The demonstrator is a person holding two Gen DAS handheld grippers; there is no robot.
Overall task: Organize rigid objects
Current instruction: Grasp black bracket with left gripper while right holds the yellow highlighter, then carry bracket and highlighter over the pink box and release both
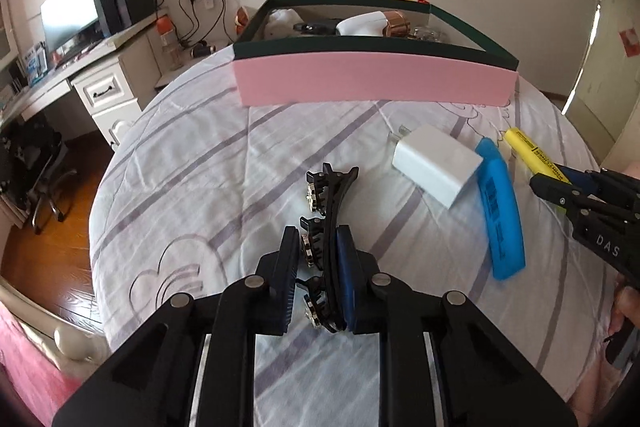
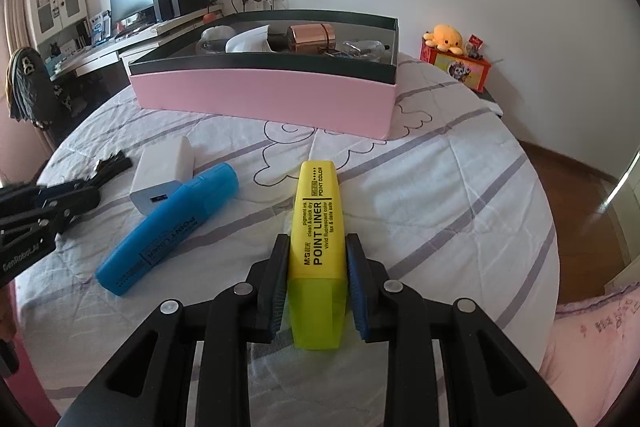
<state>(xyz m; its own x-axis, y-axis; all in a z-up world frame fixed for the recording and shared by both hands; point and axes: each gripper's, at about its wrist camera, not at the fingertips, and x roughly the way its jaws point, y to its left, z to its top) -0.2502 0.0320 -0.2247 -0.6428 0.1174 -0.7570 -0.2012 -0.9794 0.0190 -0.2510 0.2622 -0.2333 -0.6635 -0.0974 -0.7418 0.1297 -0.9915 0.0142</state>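
Observation:
On the bed a black hair clip (image 1: 326, 211) with metal studs lies between the fingers of my left gripper (image 1: 318, 247), which is shut on it. My right gripper (image 2: 316, 251) is shut on a yellow highlighter (image 2: 318, 223), still resting on the sheet; it also shows in the left wrist view (image 1: 532, 155). A blue highlighter (image 2: 172, 223) and a white charger plug (image 2: 164, 171) lie between the two grippers. The pink box (image 2: 260, 95) with dark rim stands at the back and holds several items.
The bedsheet (image 2: 440, 187) is white with purple stripes. A desk with monitor (image 1: 68, 15) stands left of the bed. A yellow plush toy on a colourful box (image 2: 456, 59) sits on the right. Wooden floor lies beyond the bed edges.

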